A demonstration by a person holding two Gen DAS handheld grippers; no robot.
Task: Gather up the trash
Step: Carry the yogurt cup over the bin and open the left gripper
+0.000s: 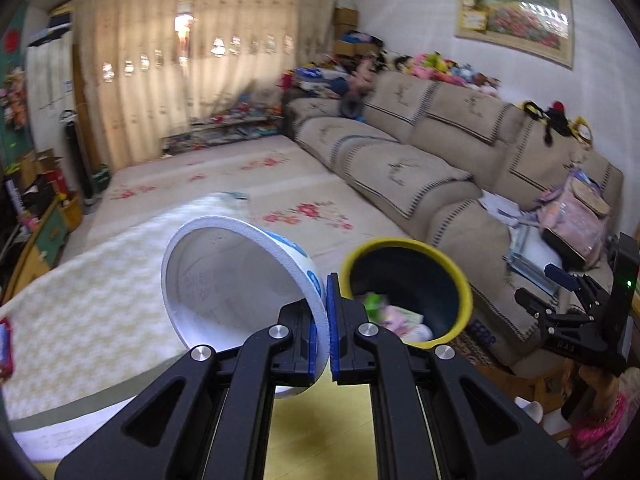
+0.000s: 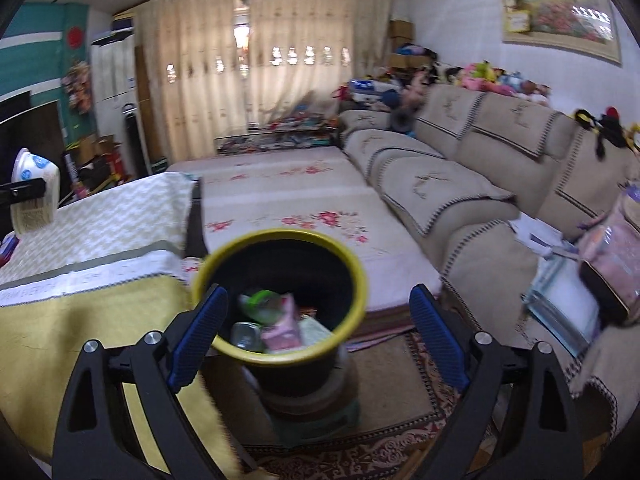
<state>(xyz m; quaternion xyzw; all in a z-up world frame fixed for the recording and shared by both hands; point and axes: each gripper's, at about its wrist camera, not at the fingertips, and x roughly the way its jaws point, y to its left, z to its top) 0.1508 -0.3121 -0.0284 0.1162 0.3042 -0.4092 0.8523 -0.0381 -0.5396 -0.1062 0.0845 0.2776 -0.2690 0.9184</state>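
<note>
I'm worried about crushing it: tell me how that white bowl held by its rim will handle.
The white bowl looks like thin foam or paper, so probably light and crushable. The left hand-held gripper pinches only its rim, so it may flex or pivot. It appears empty, so unlikely to spill.

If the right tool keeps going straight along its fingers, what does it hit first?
Most likely the yellow-rimmed trash bin. It sits dead ahead between the open fingers of the right tool, mouth toward it, with trash already inside. Depth is uncertain, but nothing shows in between.

Daylight through curtains (image 1: 160,60), motion blur, fisheye bending, dark corners
</note>
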